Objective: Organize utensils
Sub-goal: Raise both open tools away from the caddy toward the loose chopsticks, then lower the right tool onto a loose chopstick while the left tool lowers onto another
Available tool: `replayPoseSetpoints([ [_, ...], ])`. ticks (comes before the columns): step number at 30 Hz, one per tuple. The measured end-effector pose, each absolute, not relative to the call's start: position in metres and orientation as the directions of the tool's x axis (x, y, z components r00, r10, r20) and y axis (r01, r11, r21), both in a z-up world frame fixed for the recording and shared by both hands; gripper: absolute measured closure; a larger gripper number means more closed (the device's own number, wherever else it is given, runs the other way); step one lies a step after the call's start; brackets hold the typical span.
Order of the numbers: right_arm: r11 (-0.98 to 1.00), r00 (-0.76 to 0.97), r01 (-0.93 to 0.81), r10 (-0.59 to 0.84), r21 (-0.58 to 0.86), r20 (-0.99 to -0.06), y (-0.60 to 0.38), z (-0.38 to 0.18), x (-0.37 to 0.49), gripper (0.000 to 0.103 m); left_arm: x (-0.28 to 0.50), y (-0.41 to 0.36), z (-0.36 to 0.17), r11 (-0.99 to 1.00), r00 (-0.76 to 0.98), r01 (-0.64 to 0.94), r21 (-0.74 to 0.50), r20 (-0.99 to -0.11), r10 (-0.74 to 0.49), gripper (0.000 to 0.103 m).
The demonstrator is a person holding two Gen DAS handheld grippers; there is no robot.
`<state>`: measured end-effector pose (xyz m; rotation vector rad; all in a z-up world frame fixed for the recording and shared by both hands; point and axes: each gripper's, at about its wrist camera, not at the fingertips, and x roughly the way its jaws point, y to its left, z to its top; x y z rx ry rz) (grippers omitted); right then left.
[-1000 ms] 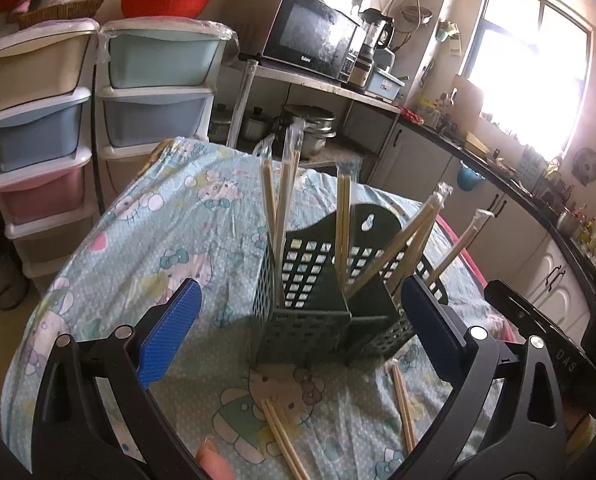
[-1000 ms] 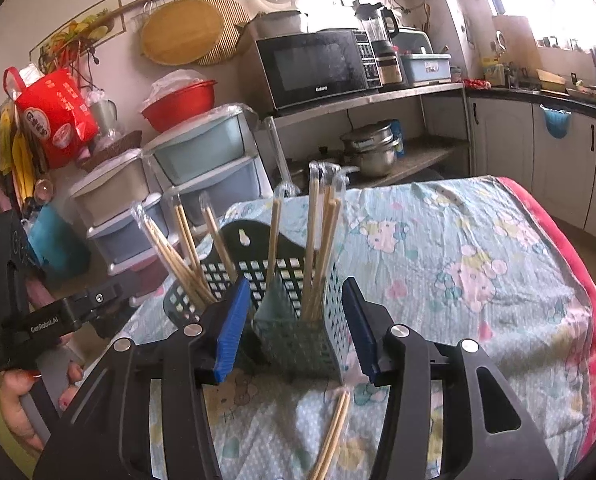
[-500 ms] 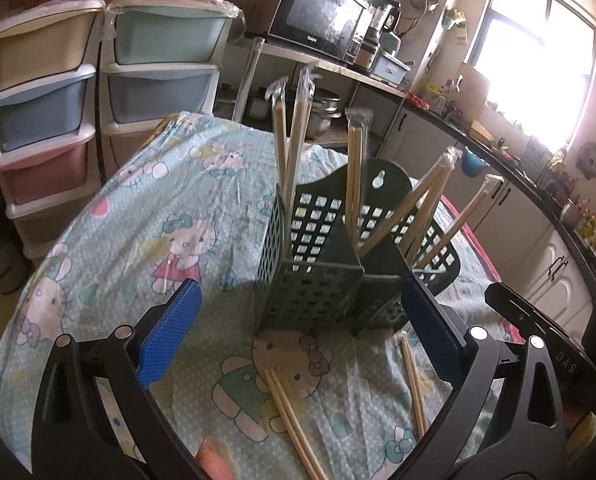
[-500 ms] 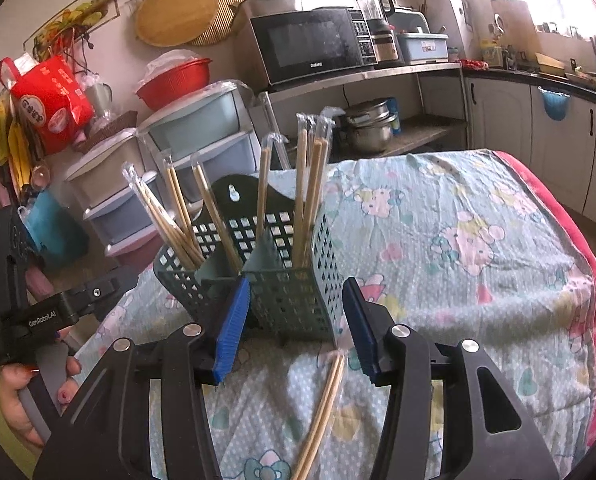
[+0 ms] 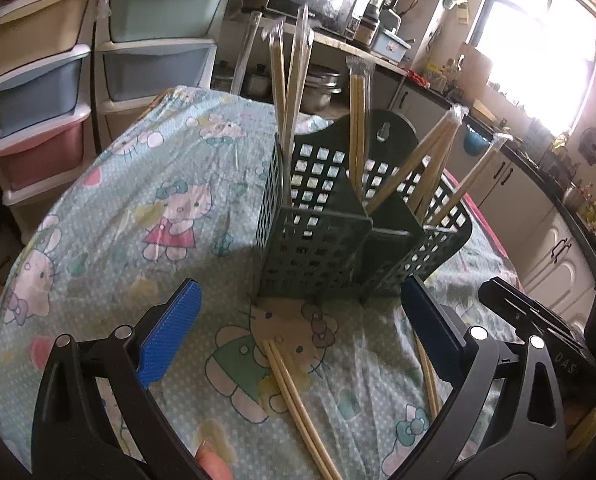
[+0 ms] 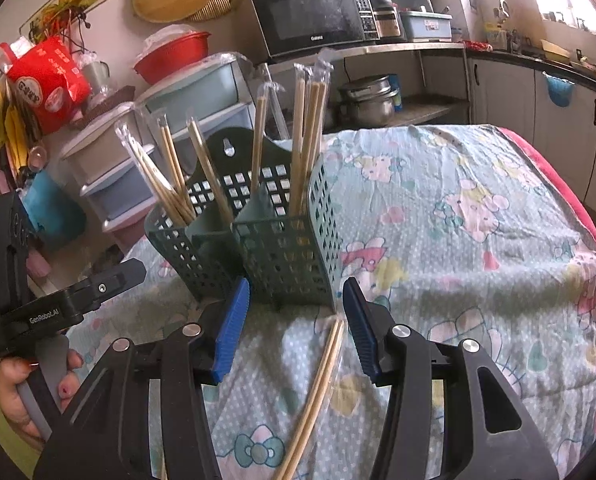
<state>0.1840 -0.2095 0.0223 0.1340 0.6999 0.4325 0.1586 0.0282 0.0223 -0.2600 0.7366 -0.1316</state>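
My left gripper point(image 5: 295, 334) is spread wide and empty above the Hello Kitty tablecloth point(image 5: 137, 208). At its twelve o'clock stands the dark green utensil caddy point(image 5: 338, 224), wrapped chopsticks point(image 5: 287, 80) upright or leaning in its compartments. A loose chopstick pair point(image 5: 298, 404) lies on the cloth at six o'clock. My right gripper point(image 6: 295, 326) is parted too, holding nothing, with another chopstick pair point(image 6: 318, 392) between its fingers and the caddy just ahead.

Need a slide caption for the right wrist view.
Open right gripper poised over a wrapped chopstick pair lying on the tablecloth, before the green utensil caddy.
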Motion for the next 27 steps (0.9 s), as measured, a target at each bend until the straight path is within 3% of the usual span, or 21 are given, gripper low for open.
replayPoseSetpoints([
  [15, 0.912, 0.579, -0.327, 0.402, 0.250, -0.709, -0.203, -0.012, 0.194, 0.057, 0.160, 0.030, -0.014, 0.953, 0.652, 0.030, -0.300, -0.717, -0.246, 0.011],
  [18, 0.912, 0.553, -0.320, 0.399, 0.256, -0.731, -0.202, -0.021, 0.198, 0.062, 0.160, 0.032, -0.022, 0.948, 0.631, 0.026, -0.318, -0.730, -0.262, 0.011],
  [27, 0.920, 0.492, -0.287, 0.379, 0.265, -0.784, -0.201, -0.044, 0.215, 0.068, 0.166, 0.032, -0.044, 0.928, 0.557, 0.028, -0.372, -0.765, -0.324, 0.039],
])
